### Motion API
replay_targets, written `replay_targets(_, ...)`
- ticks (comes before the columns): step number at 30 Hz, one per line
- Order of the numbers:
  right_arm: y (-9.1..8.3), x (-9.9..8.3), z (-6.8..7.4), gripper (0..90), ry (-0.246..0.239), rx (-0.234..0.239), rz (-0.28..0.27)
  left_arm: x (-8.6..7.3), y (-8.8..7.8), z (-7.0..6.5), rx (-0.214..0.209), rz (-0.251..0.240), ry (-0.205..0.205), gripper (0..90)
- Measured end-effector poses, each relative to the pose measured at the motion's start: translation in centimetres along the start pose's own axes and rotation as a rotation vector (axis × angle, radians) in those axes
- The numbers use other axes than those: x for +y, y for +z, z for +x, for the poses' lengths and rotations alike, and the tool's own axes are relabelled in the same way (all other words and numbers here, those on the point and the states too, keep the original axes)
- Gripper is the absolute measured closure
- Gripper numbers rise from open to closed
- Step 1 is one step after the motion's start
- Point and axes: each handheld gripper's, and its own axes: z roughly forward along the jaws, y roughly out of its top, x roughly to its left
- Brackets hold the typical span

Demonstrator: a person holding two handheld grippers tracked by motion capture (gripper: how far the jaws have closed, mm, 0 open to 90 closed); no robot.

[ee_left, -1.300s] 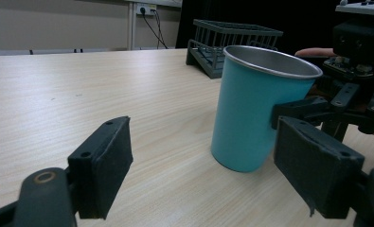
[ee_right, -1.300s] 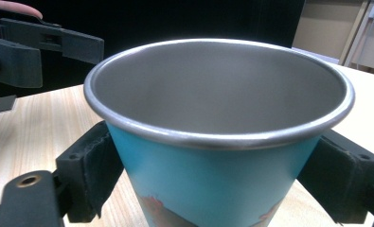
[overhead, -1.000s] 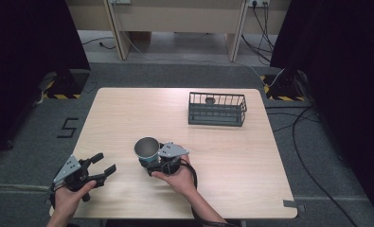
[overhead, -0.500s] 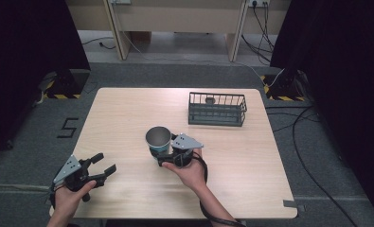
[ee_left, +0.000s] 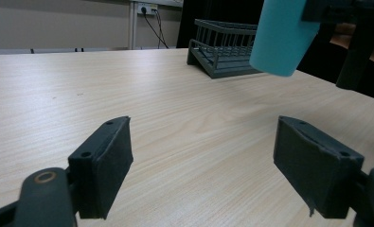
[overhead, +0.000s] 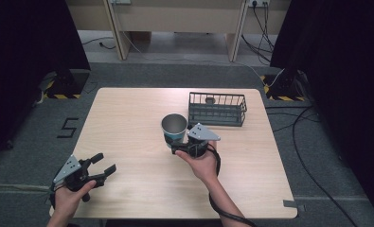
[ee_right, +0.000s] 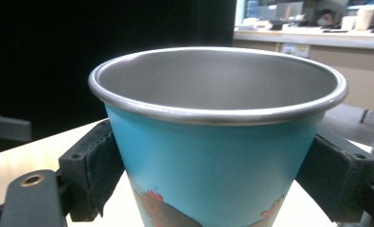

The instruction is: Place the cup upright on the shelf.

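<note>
A blue metal cup (overhead: 174, 128) with a steel inside hangs above the middle of the table, lifted clear of the wood. My right gripper (overhead: 176, 144) is shut on the blue cup (ee_right: 218, 161), one pad pressed on each side of its wall. From the left gripper view the same cup (ee_left: 283, 38) floats at the upper right, its base off the table. My left gripper (overhead: 104, 164) stands open near the table's front left corner, with bare wood between its pads (ee_left: 104, 165).
A dark wire basket (overhead: 217, 109) stands at the back right of the table (overhead: 128, 123), just beyond the cup, and holds a small round object (overhead: 209, 100). The basket (ee_left: 225, 47) also appears far off in the left gripper view. Cables lie on the floor at right.
My right gripper has carried the cup up and toward the back right, closer to the basket. The left gripper has stayed put.
</note>
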Motion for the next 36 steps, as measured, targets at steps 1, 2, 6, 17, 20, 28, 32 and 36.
replay_targets(1, -0.1, 0.1, -0.2, 16.3, 0.0, -0.006, -0.004, 0.0, 0.0, 0.0, 0.0, 0.0, 0.0, 19.7)
replay_targets(2, -0.3, 0.3, -0.5, 16.3, -0.003, -0.017, -0.01, 0.0, 0.0, 0.0, -0.001, 0.0, 0.0, 19.7)
replay_targets(6, -0.9, 1.1, -1.5, 16.3, -0.008, -0.05, -0.026, 0.0, 0.0, 0.0, 0.001, 0.0, 0.0, 19.8)
replay_targets(17, -2.4, 2.5, -3.8, 16.3, -0.017, -0.131, -0.049, 0.0, 0.0, 0.0, 0.001, -0.001, -0.001, 20.0)
replay_targets(20, -2.8, 2.9, -4.5, 16.3, -0.015, -0.153, -0.057, 0.0, 0.0, 0.0, 0.0, -0.002, -0.001, 20.1)
replay_targets(28, -3.8, 3.9, -6.8, 16.3, -0.005, -0.226, -0.083, 0.0, -0.1, 0.0, -0.002, -0.004, -0.003, 20.2)
replay_targets(32, -4.1, 4.2, -7.6, 16.3, 0.001, -0.25, -0.085, 0.0, -0.1, 0.0, -0.002, -0.004, -0.003, 20.2)
replay_targets(36, -4.4, 4.4, -8.4, 16.3, 0.005, -0.273, -0.089, 0.0, -0.1, 0.0, -0.002, -0.004, -0.004, 20.2)
